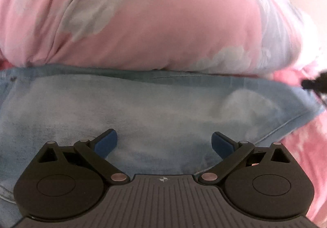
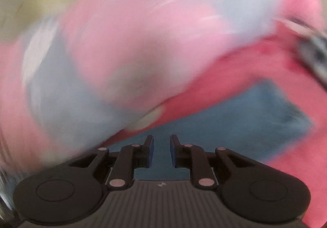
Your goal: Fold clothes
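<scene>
Two garments fill both views: light denim jeans (image 1: 143, 105) beneath the left gripper (image 1: 164, 142), fingers spread and empty; pink cloud-print fabric (image 1: 143, 13) bulges behind. Right gripper (image 2: 161, 151) fingers stand narrowly apart, empty, over blurred blue cloth (image 2: 235, 125).

Denim garment (image 1: 143, 103) showing as faded light-blue woven cloth, matt, stitched hem running along edge. Pink bedding (image 1: 163, 23) behind it appearing as soft smooth cloth, pale cloud print, matt, creasing in broad folds. Left tongs (image 1: 164, 142) presenting as matt black plastic, ribbed housing, metal pivot pins glinting dully, blue pads (image 1: 107, 143) looking rubbery. Right tongs (image 2: 161, 151) showing same finish; cloth beyond blurring.
</scene>
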Tool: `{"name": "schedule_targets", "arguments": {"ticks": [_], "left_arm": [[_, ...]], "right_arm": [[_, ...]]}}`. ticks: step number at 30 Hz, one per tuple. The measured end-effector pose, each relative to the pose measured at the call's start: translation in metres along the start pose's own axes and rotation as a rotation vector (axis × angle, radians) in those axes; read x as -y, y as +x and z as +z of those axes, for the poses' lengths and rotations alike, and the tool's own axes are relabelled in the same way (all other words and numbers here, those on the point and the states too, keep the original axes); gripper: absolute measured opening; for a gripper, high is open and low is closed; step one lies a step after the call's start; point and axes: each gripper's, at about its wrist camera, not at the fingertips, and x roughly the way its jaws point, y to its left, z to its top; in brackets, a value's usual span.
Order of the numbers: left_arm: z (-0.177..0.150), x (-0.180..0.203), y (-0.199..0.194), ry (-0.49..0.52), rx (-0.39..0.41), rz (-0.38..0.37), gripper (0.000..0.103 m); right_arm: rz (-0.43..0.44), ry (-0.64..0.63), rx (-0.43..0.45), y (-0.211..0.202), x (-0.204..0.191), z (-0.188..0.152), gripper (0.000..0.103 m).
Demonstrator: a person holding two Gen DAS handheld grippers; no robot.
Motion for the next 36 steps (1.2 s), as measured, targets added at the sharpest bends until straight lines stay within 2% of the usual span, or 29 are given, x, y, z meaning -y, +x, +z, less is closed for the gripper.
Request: {"name": "schedule_targets", "arguments": {"ticks": [3, 5, 9, 13, 14, 15, 16, 17, 20, 22, 24, 25, 28, 29, 30, 32, 33, 34, 36], "left_arm": [[-0.005, 0.008, 0.002, 0.059, 0.013, 0.031, 0.102], [-0.005, 0.005, 0.002, 0.055, 0.013, 0.024, 0.102], [-0.006, 0.002, 0.001, 0.054, 0.016, 0.016, 0.103], [-0.007, 0.003, 0.003, 0.048, 0.022, 0.009, 0.103], [-0.007, 0.003, 0.003, 0.048, 0.022, 0.009, 0.103], [-0.007, 0.003, 0.003, 0.048, 0.022, 0.009, 0.103], [-0.007, 0.004, 0.003, 0.049, 0.022, 0.009, 0.103], [-0.007, 0.004, 0.003, 0.050, 0.022, 0.009, 0.103], [-0.007, 0.004, 0.002, 0.047, 0.027, 0.009, 0.103], [-0.007, 0.004, 0.002, 0.045, 0.028, 0.008, 0.103], [-0.006, 0.004, 0.002, 0.046, 0.028, 0.011, 0.103], [-0.006, 0.005, 0.002, 0.048, 0.026, 0.014, 0.103], [-0.005, 0.006, 0.003, 0.053, 0.024, 0.020, 0.103], [-0.005, 0.006, 0.003, 0.054, 0.023, 0.021, 0.103], [-0.005, 0.006, 0.003, 0.055, 0.022, 0.022, 0.103], [-0.005, 0.008, 0.003, 0.060, 0.023, 0.029, 0.103], [-0.005, 0.009, 0.003, 0.062, 0.023, 0.034, 0.103], [-0.005, 0.009, 0.003, 0.065, 0.023, 0.039, 0.103], [-0.003, 0.011, 0.003, 0.070, 0.020, 0.051, 0.103]], "right_arm": [[-0.040, -0.135, -0.060, 0.050, -0.033, -0.003, 0.018], [-0.092, -0.204, -0.045, 0.081, -0.041, -0.004, 0.015], [-0.126, -0.145, -0.043, 0.092, -0.032, 0.017, 0.015], [-0.134, -0.047, 0.028, 0.052, 0.005, 0.038, 0.021], [-0.161, -0.039, 0.048, 0.039, 0.020, 0.043, 0.026], [-0.189, -0.031, 0.069, 0.026, 0.036, 0.048, 0.042], [-0.223, -0.024, 0.085, 0.015, 0.051, 0.053, 0.046], [-0.263, -0.015, 0.090, 0.007, 0.068, 0.058, 0.046], [-0.299, 0.074, 0.037, 0.000, 0.122, 0.071, 0.048], [-0.300, 0.113, -0.027, 0.004, 0.149, 0.074, 0.054], [-0.290, 0.114, -0.078, 0.013, 0.157, 0.071, 0.058], [-0.269, 0.109, -0.095, 0.018, 0.157, 0.068, 0.063], [-0.251, 0.051, -0.101, 0.027, 0.156, 0.063, 0.064], [-0.251, 0.041, -0.102, 0.031, 0.154, 0.062, 0.064], [-0.253, 0.031, -0.101, 0.034, 0.153, 0.061, 0.059], [-0.279, 0.005, -0.095, 0.036, 0.157, 0.061, 0.041], [-0.292, -0.002, -0.088, 0.034, 0.159, 0.063, 0.024], [-0.295, -0.001, -0.075, 0.030, 0.160, 0.063, 0.014], [-0.290, -0.015, -0.035, 0.022, 0.155, 0.062, 0.012]]}}
